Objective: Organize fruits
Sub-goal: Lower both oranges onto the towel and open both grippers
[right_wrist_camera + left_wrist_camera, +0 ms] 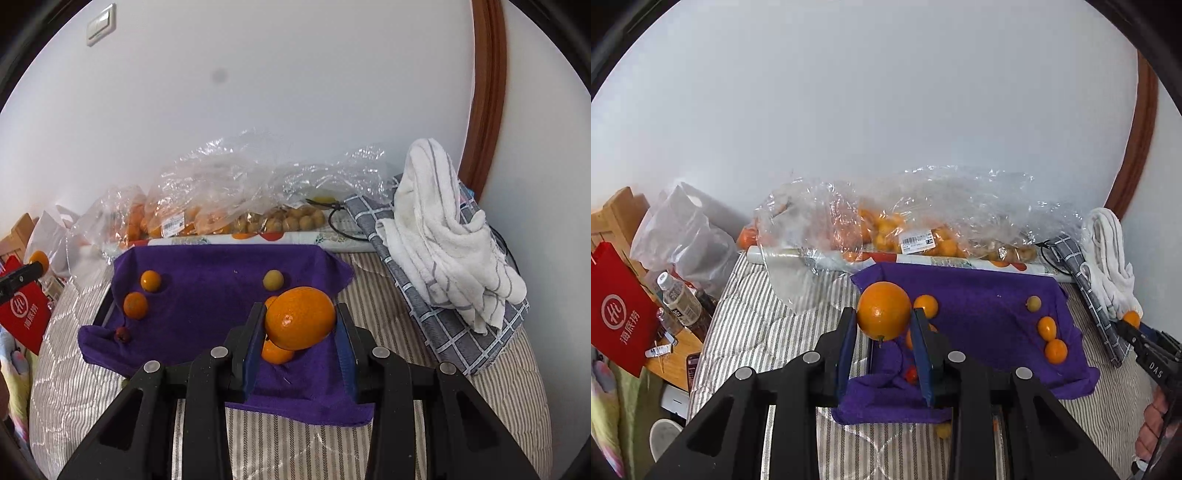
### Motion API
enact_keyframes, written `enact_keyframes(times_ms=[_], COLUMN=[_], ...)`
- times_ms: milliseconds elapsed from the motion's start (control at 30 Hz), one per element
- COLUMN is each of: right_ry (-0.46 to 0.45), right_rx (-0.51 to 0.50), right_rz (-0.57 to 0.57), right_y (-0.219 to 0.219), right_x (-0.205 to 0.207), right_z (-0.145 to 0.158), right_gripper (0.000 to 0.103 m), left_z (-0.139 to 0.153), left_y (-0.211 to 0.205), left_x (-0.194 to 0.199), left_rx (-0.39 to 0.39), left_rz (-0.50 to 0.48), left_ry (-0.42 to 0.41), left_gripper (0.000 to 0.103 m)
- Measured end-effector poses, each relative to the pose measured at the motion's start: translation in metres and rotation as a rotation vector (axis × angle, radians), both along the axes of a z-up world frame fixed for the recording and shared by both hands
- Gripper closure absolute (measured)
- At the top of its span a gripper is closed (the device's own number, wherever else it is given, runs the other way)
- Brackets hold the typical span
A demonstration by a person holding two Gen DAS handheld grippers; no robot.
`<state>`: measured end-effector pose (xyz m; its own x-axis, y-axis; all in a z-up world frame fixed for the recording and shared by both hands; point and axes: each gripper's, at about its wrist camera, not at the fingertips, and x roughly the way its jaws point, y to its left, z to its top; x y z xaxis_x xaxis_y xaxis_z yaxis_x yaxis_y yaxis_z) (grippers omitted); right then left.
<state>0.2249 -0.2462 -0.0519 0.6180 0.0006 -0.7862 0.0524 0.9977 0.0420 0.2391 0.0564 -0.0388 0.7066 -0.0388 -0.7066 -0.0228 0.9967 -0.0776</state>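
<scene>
I hold 2 oranges: the left gripper point(882, 325) pinches 1 orange point(884, 311), the right gripper point(300, 325) pinches another point(300, 318). Both hang above the purple cloth point(207, 295); each release goes straight down, left side and right side respectively

Pretty clearly someone's bedroom at home. Everything sits on a bed with a striped quilt point(388, 306), pushed against a plain white wall with a light switch point(101, 24) up top. Ahead and right of the tool there's a crumpled white towel point(443, 236) on a checked cloth point(454, 332). Off to the left, a cluttered wooden nightstand point(681, 347) holds water bottles point(679, 299) and a red shopping bag point(620, 314).
</scene>
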Motion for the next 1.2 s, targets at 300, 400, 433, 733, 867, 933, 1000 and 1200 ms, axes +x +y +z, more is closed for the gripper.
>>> enact_keyframes(times_ms=[300,400,433,733,867,933,1000,1200], right_ry=[0.098,0.127,0.135,0.200,0.212,0.217,0.224,0.237], right_rx=[0.038,0.061,0.069,0.126,0.108,0.103,0.102,0.085], right_rz=[0.034,0.045,0.046,0.074,0.081,0.087,0.091,0.108], right_y=[0.005,0.004,0.004,0.008,0.012,0.014,0.015,0.019], right_x=[0.002,0.001,0.001,0.006,0.009,0.011,0.013,0.015], right_z=[-0.050,-0.065,-0.068,-0.098,-0.104,-0.105,-0.107,-0.109], right_gripper=[0.066,0.066,0.066,0.066,0.066,0.066,0.066,0.066], left_z=[-0.032,-0.041,-0.045,-0.067,-0.077,-0.081,-0.085,-0.096], left_y=[-0.006,-0.003,-0.002,-0.004,-0.010,-0.014,-0.019,-0.040], left_x=[0.011,0.013,0.015,0.027,0.033,0.036,0.037,0.041], left_rx=[-0.011,-0.029,-0.031,-0.057,-0.064,-0.068,-0.074,-0.083], left_rz=[-0.023,-0.022,-0.021,-0.043,-0.064,-0.077,-0.092,-0.149], left_ry=[0.066,0.086,0.092,0.127,0.150,0.160,0.168,0.192], left_gripper=[0.075,0.075,0.075,0.075,0.075,0.075,0.075,0.075])
